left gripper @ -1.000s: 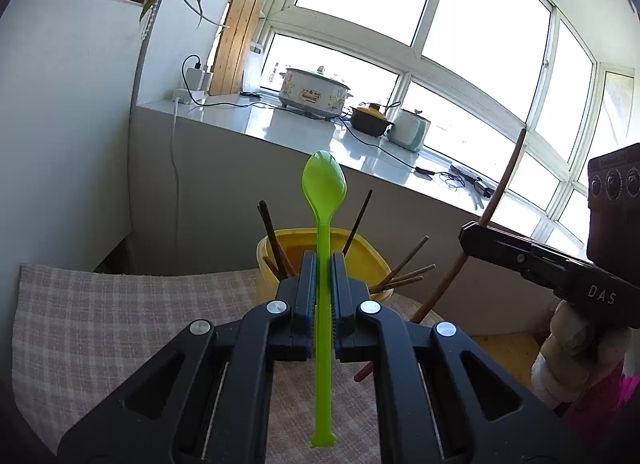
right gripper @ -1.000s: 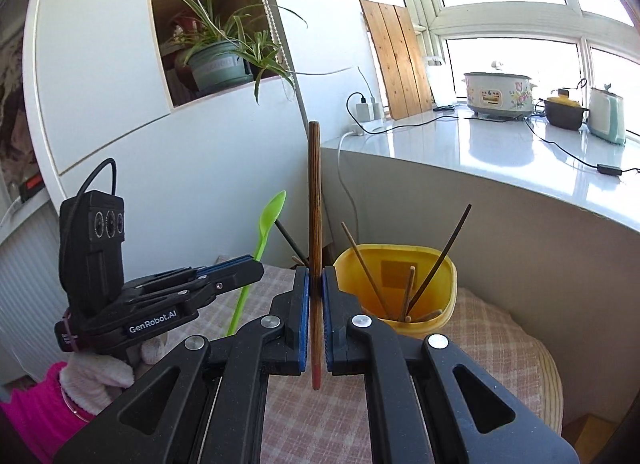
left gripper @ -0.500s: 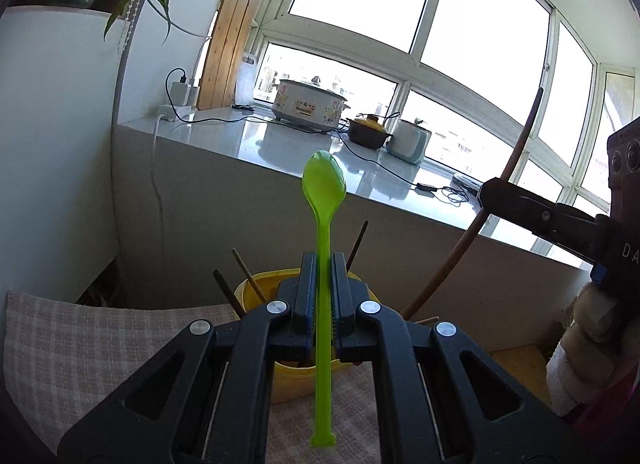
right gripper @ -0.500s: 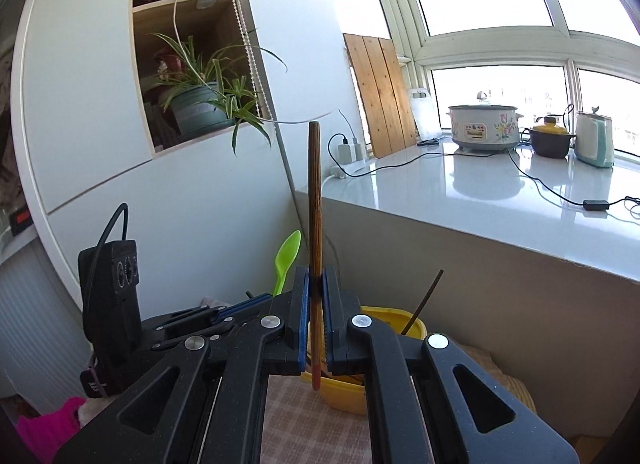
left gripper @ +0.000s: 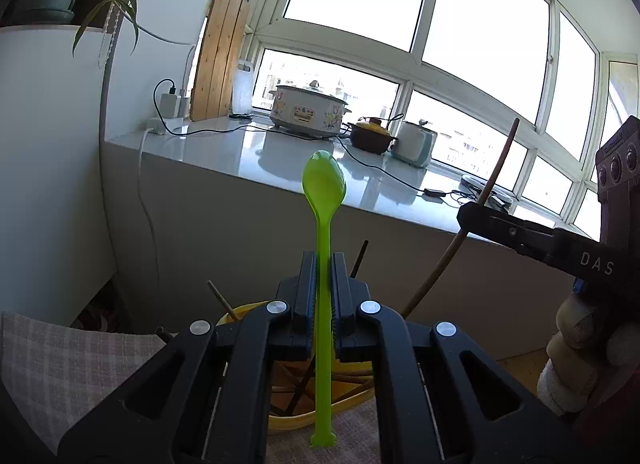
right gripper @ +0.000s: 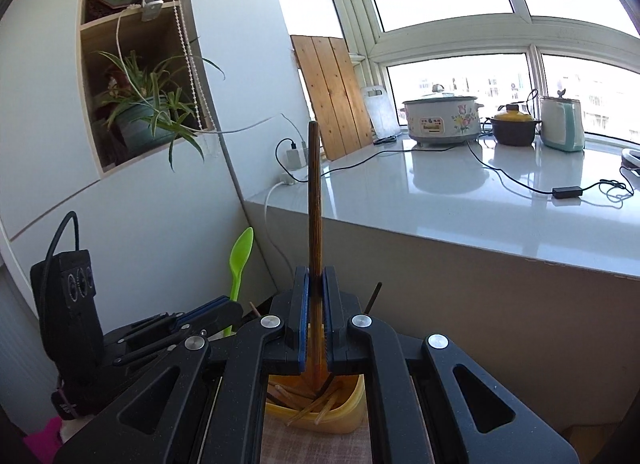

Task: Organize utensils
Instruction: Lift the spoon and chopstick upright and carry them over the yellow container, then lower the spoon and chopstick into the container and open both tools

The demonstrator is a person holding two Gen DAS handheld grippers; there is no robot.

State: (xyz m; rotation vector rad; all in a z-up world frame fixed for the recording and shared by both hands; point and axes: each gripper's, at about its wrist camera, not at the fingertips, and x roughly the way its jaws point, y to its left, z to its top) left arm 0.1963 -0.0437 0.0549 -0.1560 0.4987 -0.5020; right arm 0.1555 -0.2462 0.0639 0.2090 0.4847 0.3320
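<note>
Checked beige cloth [left gripper: 60, 368] covers the bench under a yellow plastic tub [right gripper: 344, 412] that holds several wooden chopsticks. Behind it a glossy white window counter [right gripper: 460, 192] carries a flowered slow cooker [right gripper: 442, 118], a small brown pot [right gripper: 514, 130] and a pale kettle [right gripper: 562, 124]. The tub sits directly below and just ahead of both claws. The left claw [left gripper: 323, 264] is clamped on a translucent green plastic spoon [left gripper: 323, 200], bowl upward. The right claw [right gripper: 315, 284] is clamped on a dark wooden chopstick [right gripper: 314, 200], upright, its lower end over the tub.
</note>
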